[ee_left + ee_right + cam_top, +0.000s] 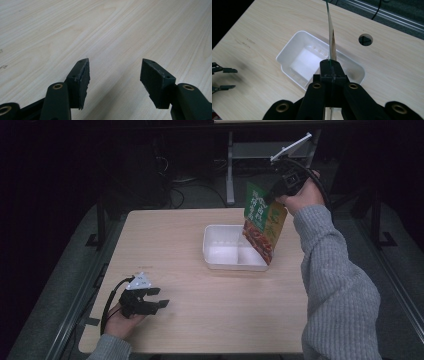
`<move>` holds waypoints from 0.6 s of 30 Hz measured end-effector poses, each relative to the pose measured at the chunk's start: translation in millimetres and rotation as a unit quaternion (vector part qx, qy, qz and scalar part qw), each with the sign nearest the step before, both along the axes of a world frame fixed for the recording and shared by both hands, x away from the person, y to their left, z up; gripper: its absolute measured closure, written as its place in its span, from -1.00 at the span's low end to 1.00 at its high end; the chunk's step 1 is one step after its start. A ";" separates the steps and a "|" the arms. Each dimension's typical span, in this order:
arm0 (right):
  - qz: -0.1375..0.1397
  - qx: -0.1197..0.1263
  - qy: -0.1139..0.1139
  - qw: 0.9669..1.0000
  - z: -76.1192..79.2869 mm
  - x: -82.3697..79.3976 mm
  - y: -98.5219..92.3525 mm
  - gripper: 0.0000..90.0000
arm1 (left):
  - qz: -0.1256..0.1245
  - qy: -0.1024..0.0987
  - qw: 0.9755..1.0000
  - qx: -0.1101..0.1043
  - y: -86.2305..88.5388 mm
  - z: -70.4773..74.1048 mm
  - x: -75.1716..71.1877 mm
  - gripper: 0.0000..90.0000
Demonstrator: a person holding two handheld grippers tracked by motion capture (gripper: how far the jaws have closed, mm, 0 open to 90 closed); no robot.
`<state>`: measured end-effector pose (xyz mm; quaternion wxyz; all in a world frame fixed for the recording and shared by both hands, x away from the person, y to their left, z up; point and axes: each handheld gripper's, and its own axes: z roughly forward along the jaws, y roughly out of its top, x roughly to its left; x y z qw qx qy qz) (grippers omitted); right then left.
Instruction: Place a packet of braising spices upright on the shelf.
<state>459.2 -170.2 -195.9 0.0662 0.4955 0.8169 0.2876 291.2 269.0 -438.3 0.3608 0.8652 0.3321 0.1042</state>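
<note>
The tabletop (200, 320) carries a white tray (220, 251) near its far right side. The pouch (264, 222) hangs upright from the right claw (270, 197), which is clenched on its top edge, its lower end just over the tray's right end. The left claw (161, 297) rests released near the front left corner, nothing between its jaws.

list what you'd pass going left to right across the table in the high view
left gripper → white tray → green and orange food packet → right gripper, shut on the packet's top edge
</note>
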 end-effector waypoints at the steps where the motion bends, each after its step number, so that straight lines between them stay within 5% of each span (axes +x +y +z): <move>1: 0.000 0.000 0.000 1.000 0.0 0.0 0.0 1.00 | 0.000 0.000 1.000 0.000 0.0 0.0 0.0 -0.11; 18: 0.000 -0.025 -0.009 1.000 -16.0 14.8 13.1 1.00 | -0.002 -0.004 1.000 -0.002 -1.2 0.6 0.2 -0.11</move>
